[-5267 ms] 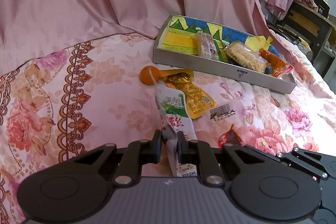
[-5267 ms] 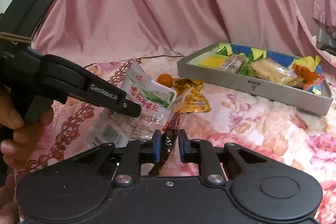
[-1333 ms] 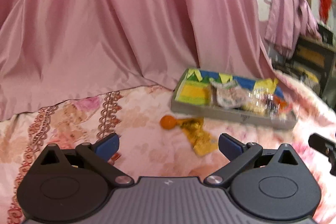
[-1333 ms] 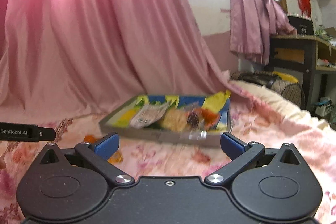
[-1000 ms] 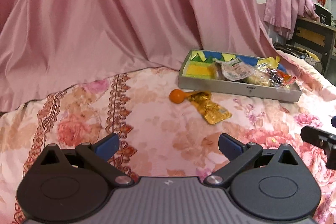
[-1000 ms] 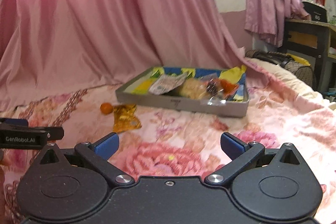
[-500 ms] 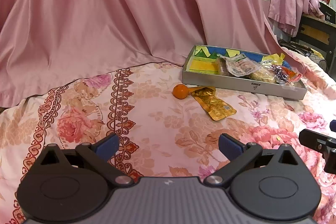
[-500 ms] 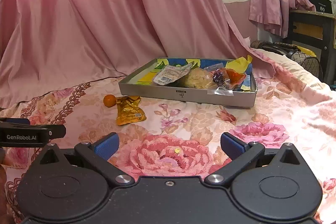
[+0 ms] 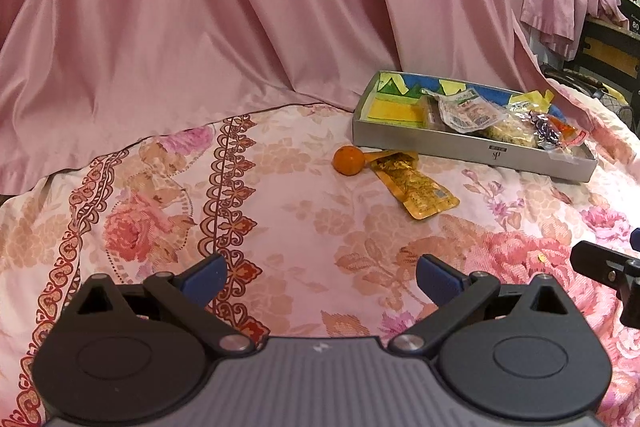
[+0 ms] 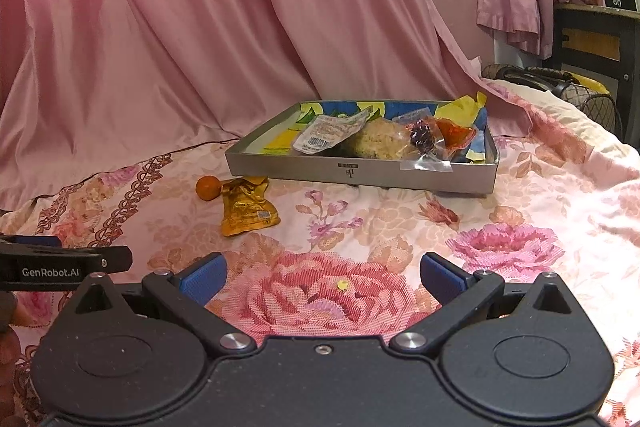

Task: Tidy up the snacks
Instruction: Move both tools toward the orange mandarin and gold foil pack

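Observation:
A grey tray [image 9: 472,148] [image 10: 360,173] on the floral bedspread holds several snack packets, among them a white-green packet [image 9: 466,111] [image 10: 326,133] and a dark red one [image 10: 424,135]. In front of it on the bedspread lie a small orange [image 9: 349,160] [image 10: 208,187] and a gold snack packet [image 9: 416,187] [image 10: 245,206]. My left gripper [image 9: 320,279] is open and empty, low over the bedspread well short of the orange. My right gripper [image 10: 320,277] is open and empty over a pink flower print, to the right of the gold packet.
A pink curtain [image 9: 200,7] hangs behind the bed. A dark cabinet [image 10: 592,39] with pink clothes draped on it stands at the right. The left gripper's finger [image 10: 64,261] shows at the left edge of the right wrist view.
Both grippers held packets five seconds ago; those packets now lie in the tray and both grippers are open. Over the last second both have drawn back from the tray and lowered slightly.

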Motion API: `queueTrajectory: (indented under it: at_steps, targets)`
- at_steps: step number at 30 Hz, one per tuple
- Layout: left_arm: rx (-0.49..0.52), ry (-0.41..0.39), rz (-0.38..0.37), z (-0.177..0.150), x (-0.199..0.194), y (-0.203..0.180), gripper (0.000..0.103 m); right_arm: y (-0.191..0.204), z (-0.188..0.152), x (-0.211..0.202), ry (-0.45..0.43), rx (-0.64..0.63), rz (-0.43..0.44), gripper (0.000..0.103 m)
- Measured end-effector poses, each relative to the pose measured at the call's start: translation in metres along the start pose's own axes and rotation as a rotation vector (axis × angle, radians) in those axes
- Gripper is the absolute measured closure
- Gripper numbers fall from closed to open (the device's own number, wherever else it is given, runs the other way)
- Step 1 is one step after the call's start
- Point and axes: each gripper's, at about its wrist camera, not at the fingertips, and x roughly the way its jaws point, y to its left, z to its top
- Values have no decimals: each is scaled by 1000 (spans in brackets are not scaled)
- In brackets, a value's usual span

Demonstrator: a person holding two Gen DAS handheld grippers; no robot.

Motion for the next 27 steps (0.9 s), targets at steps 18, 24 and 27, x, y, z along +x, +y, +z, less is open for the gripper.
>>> queueTrajectory:
  at_steps: [18,24,27]
  targets:
    - [18,102,11,24,47,12,0,2,16,40,-5,-45,96,1]
    - [71,111,15,51,79,13,0,8,18,55,17,-53,155,1]
    - [98,122,11,62,97,10,0,12,19,66,26,-64,173,1]
